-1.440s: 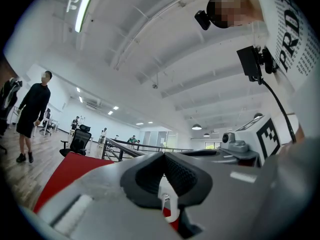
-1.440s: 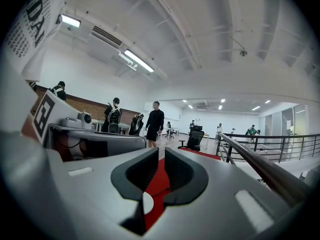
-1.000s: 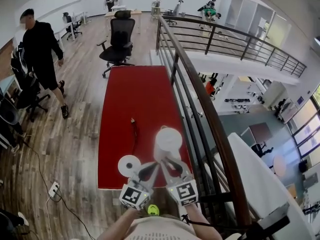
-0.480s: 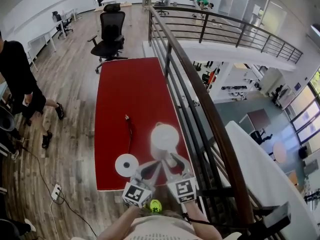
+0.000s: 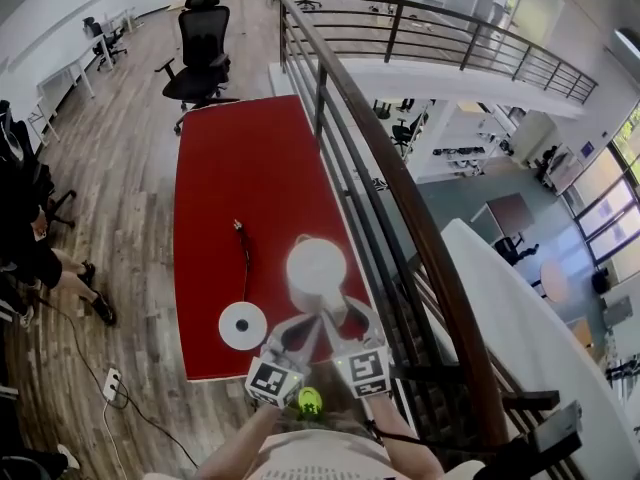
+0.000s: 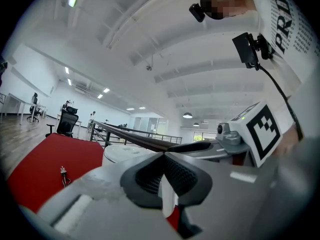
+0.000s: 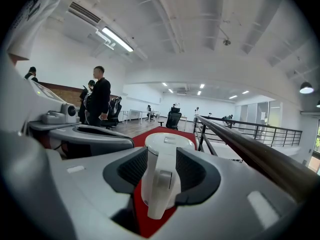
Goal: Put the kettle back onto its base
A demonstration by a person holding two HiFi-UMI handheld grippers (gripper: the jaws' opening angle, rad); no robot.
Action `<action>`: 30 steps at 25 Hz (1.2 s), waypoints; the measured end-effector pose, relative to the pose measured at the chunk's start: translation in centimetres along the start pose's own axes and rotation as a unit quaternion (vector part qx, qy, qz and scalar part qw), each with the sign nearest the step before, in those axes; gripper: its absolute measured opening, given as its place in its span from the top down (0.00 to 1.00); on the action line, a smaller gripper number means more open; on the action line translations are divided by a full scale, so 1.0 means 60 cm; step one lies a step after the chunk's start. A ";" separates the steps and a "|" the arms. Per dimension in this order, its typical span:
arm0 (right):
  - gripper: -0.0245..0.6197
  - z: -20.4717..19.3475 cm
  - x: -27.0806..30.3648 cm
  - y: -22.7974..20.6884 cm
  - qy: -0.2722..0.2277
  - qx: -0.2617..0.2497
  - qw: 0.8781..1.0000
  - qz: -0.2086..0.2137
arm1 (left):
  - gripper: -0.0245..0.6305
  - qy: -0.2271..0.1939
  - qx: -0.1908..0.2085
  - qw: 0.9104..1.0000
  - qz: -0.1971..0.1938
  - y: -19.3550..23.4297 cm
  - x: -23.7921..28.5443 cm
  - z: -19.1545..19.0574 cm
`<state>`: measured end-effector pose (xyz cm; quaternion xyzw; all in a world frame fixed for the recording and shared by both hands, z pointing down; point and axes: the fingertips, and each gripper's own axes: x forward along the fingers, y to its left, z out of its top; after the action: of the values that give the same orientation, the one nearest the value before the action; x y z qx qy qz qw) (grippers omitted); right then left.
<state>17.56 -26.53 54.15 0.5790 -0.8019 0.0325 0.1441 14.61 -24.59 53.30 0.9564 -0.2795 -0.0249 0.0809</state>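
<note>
The round white kettle (image 5: 316, 268) looks like smooth plastic with a faint sheen. The long red table (image 5: 230, 158) wears matt cloth, and the plank floor (image 5: 120, 198) is wood.

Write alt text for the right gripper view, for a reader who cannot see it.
The right gripper, its jaws having just been opening, straddles the handle of the white kettle without clamping it. The kettle sits on a red table, with a dark railing at right.

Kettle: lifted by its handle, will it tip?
Probably sags away from the grip: the kettle body sits out beyond the handle, between the right gripper's jaws, which have just been opening. The handle looks smooth plastic, so it may pivot. Lid shut; weight can't be judged.
</note>
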 end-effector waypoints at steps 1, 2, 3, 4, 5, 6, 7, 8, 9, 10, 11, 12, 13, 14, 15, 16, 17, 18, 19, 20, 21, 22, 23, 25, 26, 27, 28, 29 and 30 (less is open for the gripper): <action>0.69 -0.006 0.001 -0.002 0.005 0.000 1.000 0.000 | 0.97 0.003 0.001 1.000 -0.001 0.000 0.002 -0.005; 0.68 -0.011 0.003 -0.004 0.009 0.001 1.000 -0.001 | 0.97 0.008 0.004 1.000 -0.003 0.001 0.004 -0.010; 0.68 -0.017 0.005 -0.006 0.014 0.003 1.000 -0.001 | 0.97 0.013 0.007 1.000 -0.004 0.003 0.005 -0.017; 0.68 -0.023 0.007 -0.006 0.018 0.004 1.000 -0.001 | 0.97 0.019 0.009 1.000 -0.006 0.004 0.006 -0.025; 0.68 -0.028 0.009 -0.006 0.021 0.006 1.000 -0.001 | 0.97 0.023 0.006 1.000 -0.007 0.005 0.006 -0.032; 0.68 -0.034 0.011 -0.005 0.024 0.007 1.000 -0.002 | 0.97 0.027 0.002 1.000 -0.007 0.006 0.006 -0.038; 0.68 -0.039 0.012 -0.004 0.028 0.008 1.000 -0.002 | 0.97 0.029 -0.001 1.000 -0.006 0.007 0.005 -0.042; 0.68 -0.044 0.013 -0.004 0.032 0.009 0.999 -0.002 | 0.97 0.031 -0.002 1.000 -0.005 0.009 0.005 -0.046; 0.68 -0.049 0.014 -0.004 0.037 0.008 0.999 -0.003 | 0.97 0.033 -0.002 0.999 -0.004 0.011 0.004 -0.050; 0.68 -0.052 0.016 -0.005 0.040 0.009 0.999 -0.003 | 0.97 0.035 -0.003 0.999 -0.004 0.013 0.004 -0.053; 0.68 -0.055 0.018 -0.006 0.043 0.011 0.999 -0.003 | 0.97 0.036 -0.005 0.999 -0.004 0.015 0.004 -0.055; 0.68 -0.058 0.020 -0.006 0.045 0.013 0.999 -0.003 | 0.97 0.037 -0.007 0.999 -0.003 0.017 0.005 -0.057; 0.68 -0.061 0.022 -0.006 0.047 0.014 0.999 -0.002 | 0.97 0.038 -0.009 0.999 -0.003 0.018 0.005 -0.059; 0.68 -0.065 0.023 -0.006 0.048 0.015 0.999 -0.001 | 0.97 0.040 -0.010 0.999 -0.003 0.020 0.005 -0.063; 0.68 -0.069 0.024 -0.005 0.049 0.016 0.999 0.000 | 0.97 0.042 -0.011 0.999 -0.002 0.020 0.006 -0.069; 0.68 -0.073 0.025 -0.004 0.050 0.017 0.999 0.001 | 0.97 0.043 -0.013 0.999 -0.002 0.020 0.006 -0.073; 0.68 -0.076 0.026 -0.003 0.050 0.019 0.999 0.003 | 0.97 0.043 -0.016 0.999 -0.001 0.020 0.006 -0.075; 0.68 -0.078 0.026 -0.002 0.049 0.020 0.999 0.005 | 0.97 0.041 -0.020 0.999 0.001 0.019 0.007 -0.075; 0.68 -0.079 0.028 0.000 0.049 0.021 0.999 0.007 | 0.97 0.041 -0.023 0.999 0.002 0.019 0.008 -0.076; 0.69 -0.080 0.030 0.000 0.049 0.021 0.999 0.008 | 0.97 0.043 -0.024 0.999 0.003 0.021 0.009 -0.079; 0.70 -0.082 0.032 0.001 0.049 0.022 0.998 0.009 | 0.97 0.046 -0.022 0.999 0.003 0.024 0.010 -0.084; 0.70 -0.084 0.035 0.000 0.049 0.024 0.998 0.009 | 0.97 0.048 -0.021 0.999 0.005 0.027 0.012 -0.089; 0.70 -0.086 0.038 0.000 0.048 0.027 0.998 0.010 | 0.97 0.050 -0.020 0.999 0.006 0.031 0.013 -0.094; 0.71 -0.092 0.045 -0.002 0.049 0.030 0.998 0.011 | 0.97 0.052 -0.019 0.998 0.007 0.036 0.017 -0.101; 0.71 -0.096 0.049 -0.001 0.051 0.031 0.998 0.012 | 0.97 0.053 -0.020 0.998 0.007 0.037 0.018 -0.103; 0.72 -0.099 0.052 0.000 0.053 0.031 0.998 0.011 | 0.97 0.053 -0.023 0.998 0.009 0.038 0.018 -0.104; 0.73 -0.101 0.054 0.001 0.055 0.031 0.998 0.009 | 0.97 0.053 -0.027 0.998 0.011 0.038 0.017 -0.105; 0.74 -0.102 0.055 0.002 0.056 0.032 0.998 0.006 | 0.97 0.053 -0.029 0.998 0.012 0.037 0.016 -0.105; 0.74 -0.103 0.055 0.002 0.056 0.033 0.998 0.003 | 0.97 0.055 -0.027 0.998 0.011 0.035 0.015 -0.107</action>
<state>17.68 -28.20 60.95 0.5787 -0.7926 0.0915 0.1691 14.81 -25.92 59.96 0.9508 -0.2840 0.0211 0.1223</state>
